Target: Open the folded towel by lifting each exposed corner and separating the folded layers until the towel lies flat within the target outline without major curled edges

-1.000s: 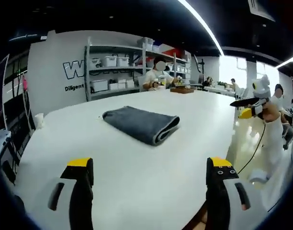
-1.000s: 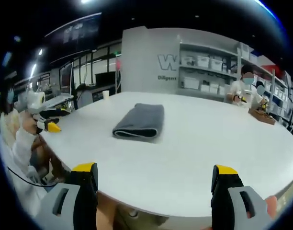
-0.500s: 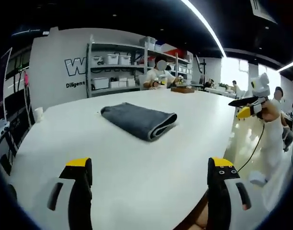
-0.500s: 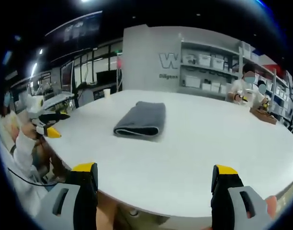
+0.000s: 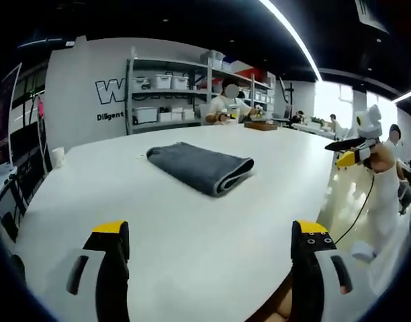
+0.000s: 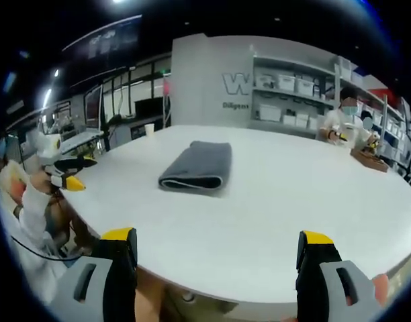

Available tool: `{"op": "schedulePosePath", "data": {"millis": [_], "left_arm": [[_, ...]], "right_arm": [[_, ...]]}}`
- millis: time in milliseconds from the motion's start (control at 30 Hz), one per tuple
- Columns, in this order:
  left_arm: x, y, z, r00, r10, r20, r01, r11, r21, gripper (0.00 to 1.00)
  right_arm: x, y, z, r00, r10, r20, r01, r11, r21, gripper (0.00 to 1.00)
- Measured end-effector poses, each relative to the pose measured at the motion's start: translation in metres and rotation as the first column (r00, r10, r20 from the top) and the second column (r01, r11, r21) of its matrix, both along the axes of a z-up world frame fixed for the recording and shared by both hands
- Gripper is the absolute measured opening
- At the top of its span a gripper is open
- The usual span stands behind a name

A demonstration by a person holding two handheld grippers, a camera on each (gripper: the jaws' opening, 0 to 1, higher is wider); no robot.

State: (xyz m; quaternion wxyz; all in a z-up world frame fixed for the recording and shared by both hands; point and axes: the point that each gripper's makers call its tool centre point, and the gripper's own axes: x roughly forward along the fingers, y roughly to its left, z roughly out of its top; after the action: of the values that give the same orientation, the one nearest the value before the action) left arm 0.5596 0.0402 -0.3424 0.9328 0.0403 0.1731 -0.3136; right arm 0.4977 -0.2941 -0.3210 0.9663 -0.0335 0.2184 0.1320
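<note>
A dark grey folded towel (image 5: 199, 168) lies on the white table (image 5: 165, 228), its rolled fold edge facing right in the left gripper view. In the right gripper view the same towel (image 6: 197, 168) lies mid-table with its fold edge toward me. My left gripper (image 5: 210, 235) hovers open near the table's near edge, well short of the towel, nothing between its yellow-tipped jaws. My right gripper (image 6: 219, 241) is open too, back from the table's (image 6: 272, 221) rim. The right gripper (image 5: 346, 153) appears at the right of the left gripper view; the left gripper (image 6: 68, 173) appears at the left of the right gripper view.
Shelves with white bins (image 5: 158, 100) stand against the far wall. A person (image 6: 343, 124) sits at the table's far side beside a brown box (image 6: 368, 161). A white cup (image 5: 57, 157) stands near the table's far left edge.
The left gripper view has shifted slightly, so the towel sits a little differently in the frame. The towel itself has not moved and both grippers stay open.
</note>
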Motion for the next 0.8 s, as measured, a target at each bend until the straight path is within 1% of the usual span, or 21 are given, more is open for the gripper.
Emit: {"op": "schedulePosePath", "data": {"millis": [100, 300, 500, 600, 667, 700, 800], "left_arm": [[0.0, -0.004, 0.0, 1.0, -0.006, -0.004, 0.006, 1.0, -0.006, 0.99], [0.001, -0.012, 0.001, 1.0, -0.022, -0.009, 0.023, 1.0, 0.009, 0.99], [0.006, -0.022, 0.004, 0.999, -0.036, -0.004, 0.036, 0.999, 0.021, 0.99], [0.011, -0.032, 0.006, 0.999, -0.052, 0.002, 0.052, 0.998, 0.037, 0.99], [0.014, -0.043, 0.006, 0.997, -0.076, 0.005, 0.076, 0.996, 0.05, 0.99], [0.015, -0.045, 0.006, 0.997, -0.08, 0.006, 0.08, 0.995, 0.052, 0.99], [0.024, -0.063, 0.007, 0.993, -0.114, 0.012, 0.112, 0.991, 0.078, 0.99]], "right_arm": [[0.0, -0.002, -0.001, 1.0, -0.002, -0.003, 0.002, 1.0, 0.001, 0.99], [-0.002, -0.003, 0.0, 1.0, -0.003, 0.0, 0.003, 1.0, 0.004, 0.99], [-0.003, -0.004, 0.001, 1.0, -0.005, 0.005, 0.005, 1.0, 0.01, 0.99], [-0.003, -0.005, 0.001, 1.0, -0.009, 0.005, 0.009, 1.0, 0.01, 0.99], [-0.004, -0.006, 0.001, 1.0, -0.008, 0.004, 0.008, 1.0, 0.012, 0.99], [-0.004, -0.006, 0.001, 1.0, -0.008, 0.005, 0.008, 1.0, 0.012, 0.99], [-0.004, -0.006, 0.002, 1.0, -0.008, 0.006, 0.007, 1.0, 0.014, 0.99]]}}
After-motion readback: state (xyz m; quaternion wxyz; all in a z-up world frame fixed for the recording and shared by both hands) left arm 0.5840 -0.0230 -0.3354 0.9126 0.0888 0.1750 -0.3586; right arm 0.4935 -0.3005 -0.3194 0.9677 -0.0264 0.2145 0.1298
